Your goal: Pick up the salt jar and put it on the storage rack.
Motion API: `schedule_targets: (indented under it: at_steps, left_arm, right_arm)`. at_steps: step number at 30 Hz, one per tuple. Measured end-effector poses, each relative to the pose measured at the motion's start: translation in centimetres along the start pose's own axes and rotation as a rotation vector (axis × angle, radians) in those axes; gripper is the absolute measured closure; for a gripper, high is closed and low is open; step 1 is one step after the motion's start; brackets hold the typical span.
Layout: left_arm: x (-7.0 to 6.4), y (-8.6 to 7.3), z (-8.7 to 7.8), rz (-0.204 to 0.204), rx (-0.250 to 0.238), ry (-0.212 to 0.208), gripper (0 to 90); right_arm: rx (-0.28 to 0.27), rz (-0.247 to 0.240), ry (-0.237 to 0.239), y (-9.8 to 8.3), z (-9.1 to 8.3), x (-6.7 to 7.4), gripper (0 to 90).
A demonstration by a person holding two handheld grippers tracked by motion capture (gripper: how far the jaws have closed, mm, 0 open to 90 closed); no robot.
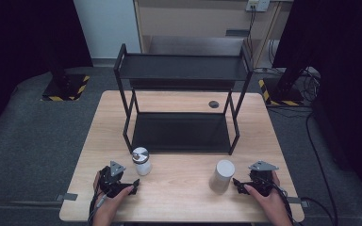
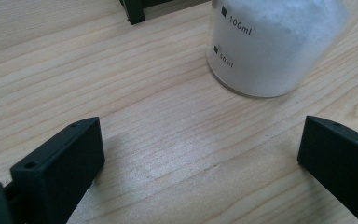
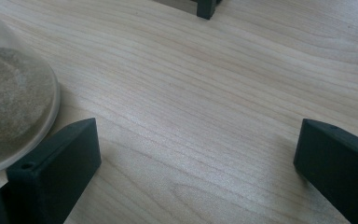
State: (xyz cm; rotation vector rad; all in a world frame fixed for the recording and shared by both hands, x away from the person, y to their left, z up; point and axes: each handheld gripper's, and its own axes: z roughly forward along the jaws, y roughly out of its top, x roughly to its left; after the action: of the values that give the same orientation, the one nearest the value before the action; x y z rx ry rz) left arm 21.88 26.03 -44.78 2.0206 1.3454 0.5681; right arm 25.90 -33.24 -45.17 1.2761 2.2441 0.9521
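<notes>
Pale wood grain runs across the surface (image 1: 184, 188), where the left gripper (image 1: 122, 186) rests with jaws spread wide and empty, a jar of white powder (image 1: 141, 161) standing just ahead of it. Near the right gripper (image 1: 245, 184), likewise wide open and holding nothing, stands a frosted jar of sandy powder (image 1: 222, 175). Behind both sits a black two-tier rack (image 1: 184, 70).

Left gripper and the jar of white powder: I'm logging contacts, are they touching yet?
Apart. In the left gripper view, bare wood lies between the open left gripper and the jar of white powder.
</notes>
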Motion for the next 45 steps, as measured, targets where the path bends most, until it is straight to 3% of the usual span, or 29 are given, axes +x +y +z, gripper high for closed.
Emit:
schedule_targets:
  at_steps: [20, 25, 45]
  left_arm:
    - [-0.3, 0.4, -0.8, 0.028, 0.005, -0.031, 1.2]
    - [-0.7, 0.6, -1.0, 0.054, 0.010, -0.042, 1.3]
    - [-2.0, 1.2, -1.5, 0.107, -0.036, -0.070, 1.3]
  right_arm:
    - [0.000, 0.000, 0.000, 0.0, 0.0, 0.0, 1.2]
    - [0.000, 0.000, 0.000, 0.0, 0.0, 0.0, 1.2]
    - [0.000, 0.000, 0.000, 0.0, 0.0, 0.0, 1.2]
